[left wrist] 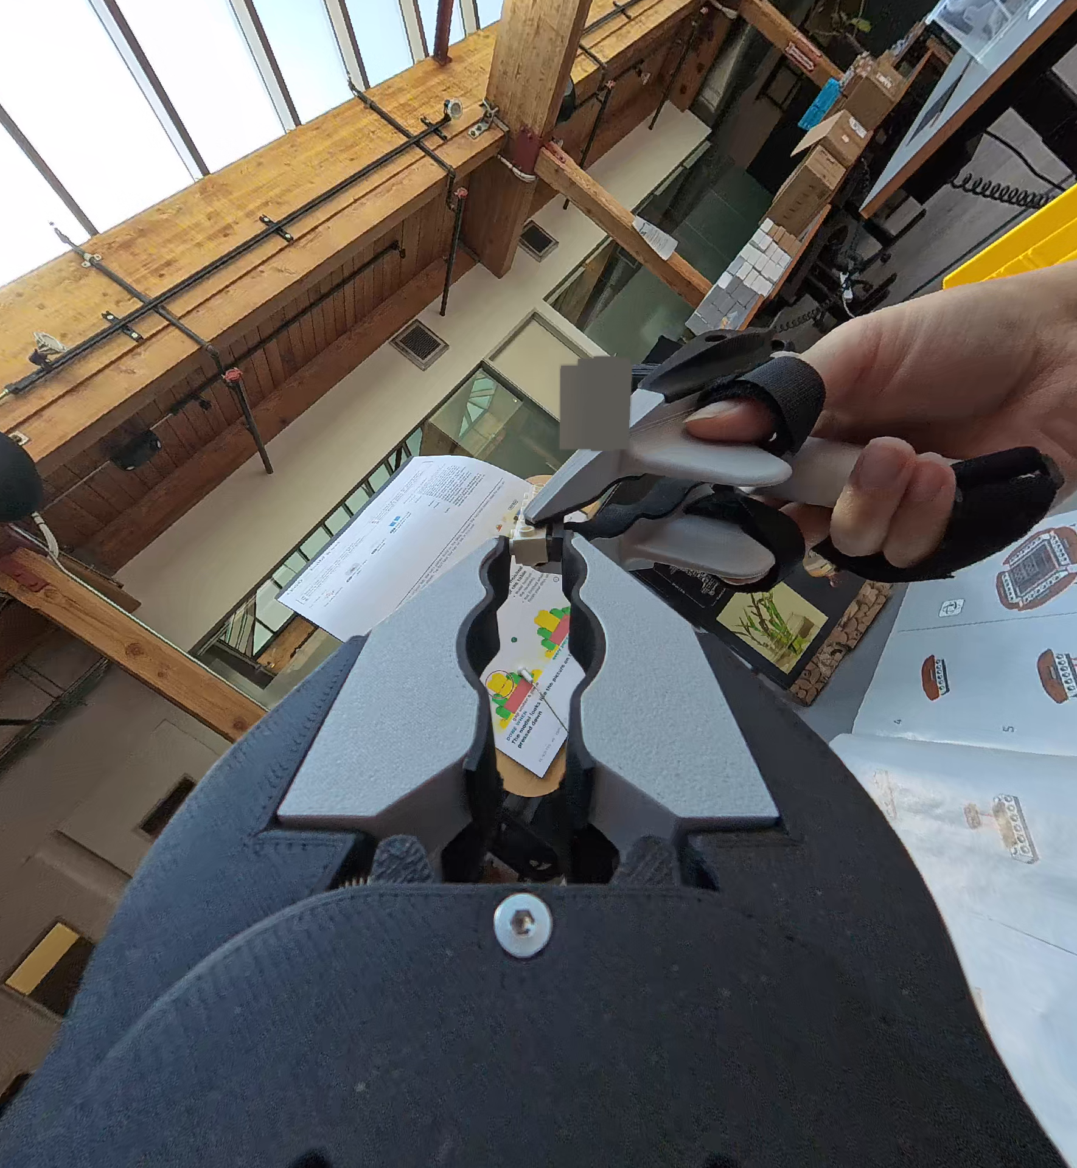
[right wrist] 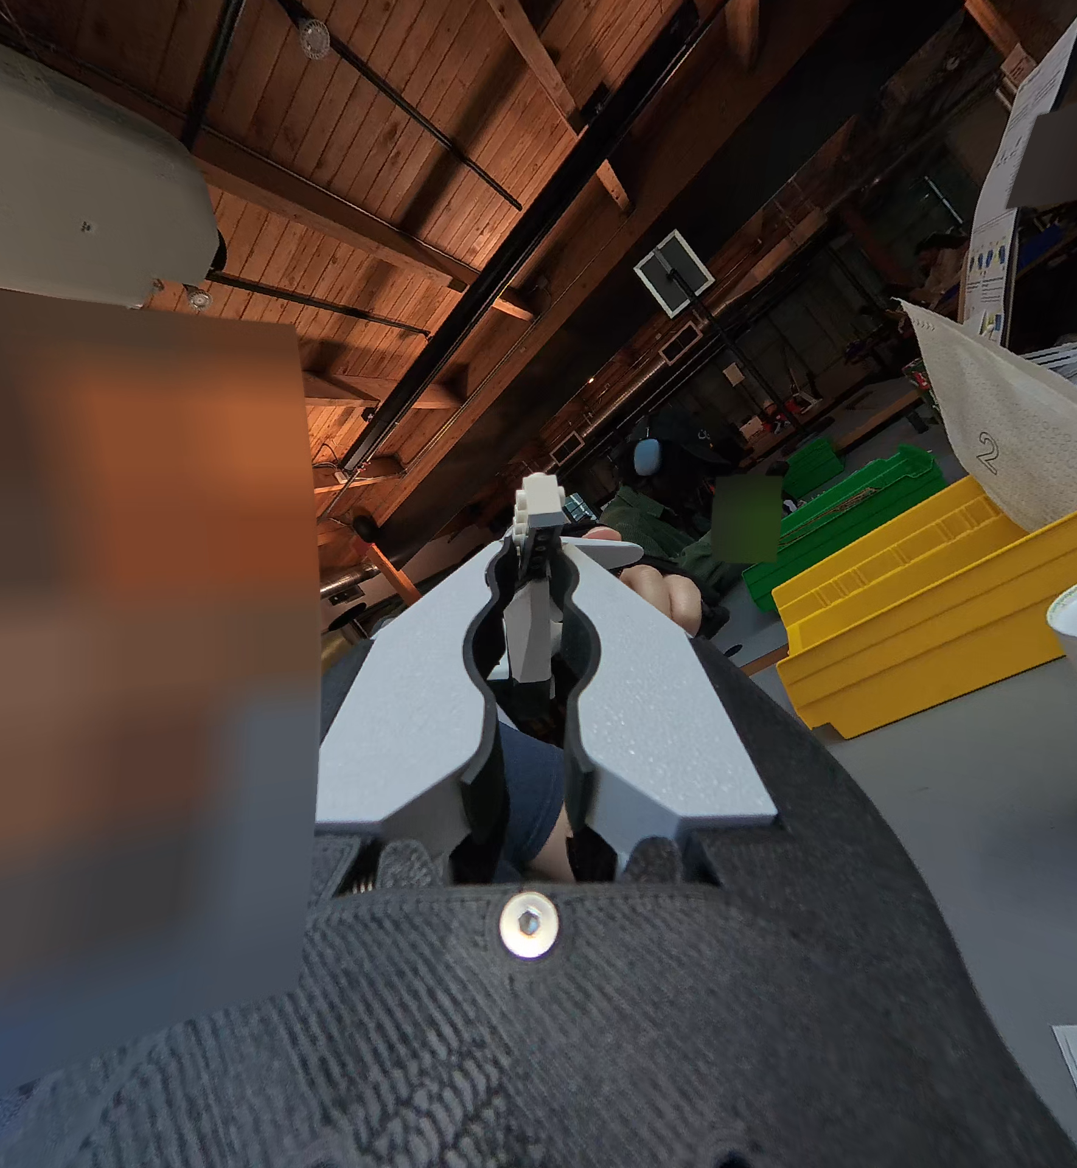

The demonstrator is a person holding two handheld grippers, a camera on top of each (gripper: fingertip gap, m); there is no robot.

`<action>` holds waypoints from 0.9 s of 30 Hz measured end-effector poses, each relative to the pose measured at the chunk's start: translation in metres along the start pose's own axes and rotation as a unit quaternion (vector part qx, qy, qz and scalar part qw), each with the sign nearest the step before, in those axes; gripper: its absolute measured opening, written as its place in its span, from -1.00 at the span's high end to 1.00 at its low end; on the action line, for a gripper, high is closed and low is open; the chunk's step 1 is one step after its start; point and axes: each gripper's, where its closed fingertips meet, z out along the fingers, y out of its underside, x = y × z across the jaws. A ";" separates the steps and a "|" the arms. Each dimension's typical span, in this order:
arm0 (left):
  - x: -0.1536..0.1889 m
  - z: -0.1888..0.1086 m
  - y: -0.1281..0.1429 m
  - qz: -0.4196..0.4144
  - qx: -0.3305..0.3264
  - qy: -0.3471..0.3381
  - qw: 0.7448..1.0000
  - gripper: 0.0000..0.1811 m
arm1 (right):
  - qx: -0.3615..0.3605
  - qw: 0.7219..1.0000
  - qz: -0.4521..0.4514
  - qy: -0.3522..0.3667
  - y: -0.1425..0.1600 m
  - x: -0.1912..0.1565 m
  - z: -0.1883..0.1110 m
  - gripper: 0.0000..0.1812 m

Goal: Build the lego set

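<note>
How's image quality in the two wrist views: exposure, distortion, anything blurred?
Left wrist view: skylight blown out white, beams bent by wide-angle distortion; the left tool and its white lego piece stay sharp and evenly lit. Right wrist view: much darker, warm cast on the wooden ceiling; the right tool is sharp, and large blurred patches are privacy masks, not focus loss.

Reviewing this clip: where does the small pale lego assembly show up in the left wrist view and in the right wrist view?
Left wrist view: the lego assembly sits just above centre, pinched at the left gripper tips, with the right gripper touching it from the right.
Right wrist view: it stands just above centre, at the right gripper's tips.
Shared landmark: the yellow bin, at right in both.
</note>
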 end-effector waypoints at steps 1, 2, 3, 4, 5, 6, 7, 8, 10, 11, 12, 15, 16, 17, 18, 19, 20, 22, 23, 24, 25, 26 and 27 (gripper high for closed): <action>0.000 0.000 0.000 -0.007 0.002 0.003 1.000 0.85 | -0.001 1.000 0.000 0.002 0.000 0.000 0.000 0.90; 0.000 -0.001 0.000 -0.016 0.003 0.007 1.000 0.85 | -0.002 1.000 -0.005 0.006 0.000 0.000 0.001 0.90; 0.000 -0.001 0.000 -0.026 0.004 0.013 1.000 0.85 | -0.003 1.000 -0.011 0.011 0.000 0.001 0.000 0.90; 0.000 -0.001 0.000 -0.037 0.004 0.021 0.999 0.85 | -0.005 1.000 -0.021 0.018 0.000 0.001 0.000 0.89; 0.000 -0.002 0.000 -0.047 0.007 0.026 0.999 0.85 | -0.007 0.999 -0.034 0.022 0.000 0.001 0.000 0.89; -0.001 -0.002 0.000 -0.057 0.011 0.029 0.998 0.85 | -0.008 0.999 -0.044 0.023 0.000 0.000 0.001 0.89; -0.001 -0.002 -0.001 -0.065 0.016 0.030 0.997 0.85 | -0.008 0.999 -0.047 0.026 -0.001 0.000 0.001 0.89; -0.002 -0.003 -0.001 -0.071 0.019 0.032 0.997 0.85 | -0.008 0.998 -0.047 0.030 -0.001 0.001 0.001 0.85; -0.003 -0.004 -0.003 -0.080 0.025 0.035 0.996 0.85 | -0.006 0.998 -0.053 0.046 -0.004 0.005 -0.002 0.69; -0.003 -0.005 -0.004 -0.086 0.028 0.039 0.995 0.85 | -0.008 0.997 -0.067 0.049 -0.006 0.005 -0.004 0.63; -0.003 -0.006 -0.004 -0.092 0.030 0.046 0.994 0.86 | -0.009 0.995 -0.087 0.051 -0.009 0.003 -0.007 0.57; 0.003 -0.009 0.000 -0.107 0.021 0.089 0.990 0.85 | -0.028 0.974 -0.213 0.069 -0.016 -0.008 -0.017 0.33; 0.008 -0.010 0.003 -0.110 0.019 0.110 0.988 0.85 | -0.055 0.954 -0.281 0.091 -0.013 -0.010 -0.020 0.32; 0.013 -0.012 0.004 -0.111 0.018 0.132 0.985 0.85 | -0.089 0.923 -0.354 0.123 -0.007 -0.008 -0.025 0.32; 0.020 -0.014 0.005 -0.112 0.020 0.155 0.981 0.86 | -0.131 0.881 -0.429 0.150 0.001 -0.005 -0.029 0.32; 0.025 -0.016 0.006 -0.112 0.022 0.173 0.978 0.86 | -0.169 0.836 -0.493 0.170 0.010 -0.003 -0.032 0.34; 0.029 -0.017 0.007 -0.112 0.022 0.188 0.975 0.86 | -0.198 0.797 -0.540 0.182 0.017 -0.003 -0.035 0.34; 0.040 -0.021 0.007 -0.112 0.021 0.223 0.968 0.85 | -0.248 0.756 -0.577 0.184 0.032 -0.003 -0.037 0.39; 0.044 -0.022 0.007 -0.108 0.022 0.231 0.967 0.85 | -0.261 0.748 -0.580 0.188 0.035 -0.003 -0.038 0.41; 0.046 -0.022 0.006 -0.104 0.025 0.237 0.966 0.86 | -0.269 0.744 -0.581 0.189 0.037 -0.003 -0.038 0.46; 0.051 -0.024 0.005 -0.103 0.026 0.250 0.963 0.86 | -0.281 0.742 -0.580 0.186 0.041 -0.002 -0.038 0.55; 0.055 -0.025 0.004 -0.102 0.027 0.260 0.960 0.86 | -0.292 0.739 -0.579 0.182 0.046 -0.001 -0.038 0.59; 0.058 -0.026 0.004 -0.100 0.026 0.266 0.959 0.86 | -0.301 0.735 -0.581 0.179 0.049 -0.001 -0.038 0.59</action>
